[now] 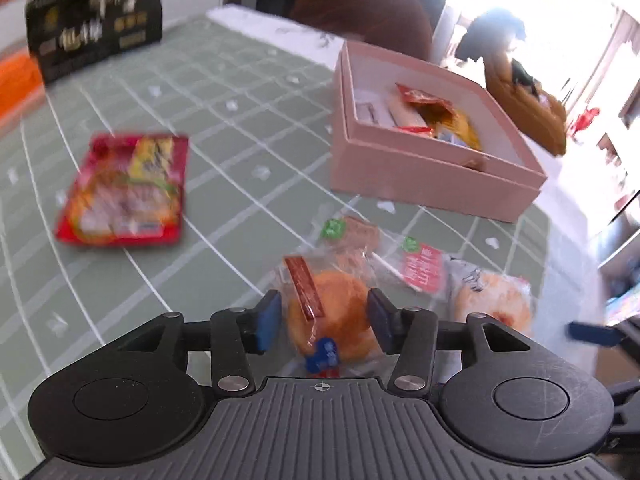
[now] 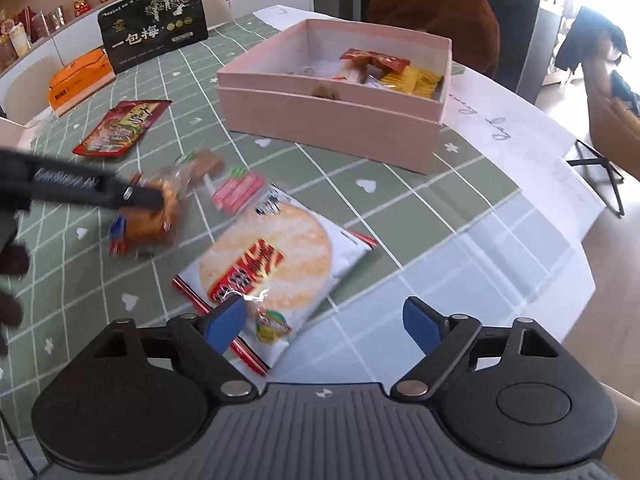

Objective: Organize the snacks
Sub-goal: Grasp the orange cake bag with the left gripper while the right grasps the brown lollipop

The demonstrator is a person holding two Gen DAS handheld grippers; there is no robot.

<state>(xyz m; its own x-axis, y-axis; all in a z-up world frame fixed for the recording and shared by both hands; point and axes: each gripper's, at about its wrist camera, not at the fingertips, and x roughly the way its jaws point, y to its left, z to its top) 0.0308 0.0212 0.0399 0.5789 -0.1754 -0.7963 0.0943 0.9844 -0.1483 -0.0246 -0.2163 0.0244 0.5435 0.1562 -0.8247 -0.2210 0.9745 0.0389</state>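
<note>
Round orange pastry (image 1: 332, 316) in crinkly clear wrap, probably untouched, betw. left claw (image 1: 325, 320) pads

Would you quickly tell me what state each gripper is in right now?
Left gripper: open, jaws either side of the wrapped orange bun, not pressing it.
Right gripper: open wide, holding nothing, above the rice cracker packet.

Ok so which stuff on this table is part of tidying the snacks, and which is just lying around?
Part of the job:
pink box
round cake packet
rice cracker packet
red snack pouch
small sweets

Just lying about:
black gift box
orange box
brown chair
</note>
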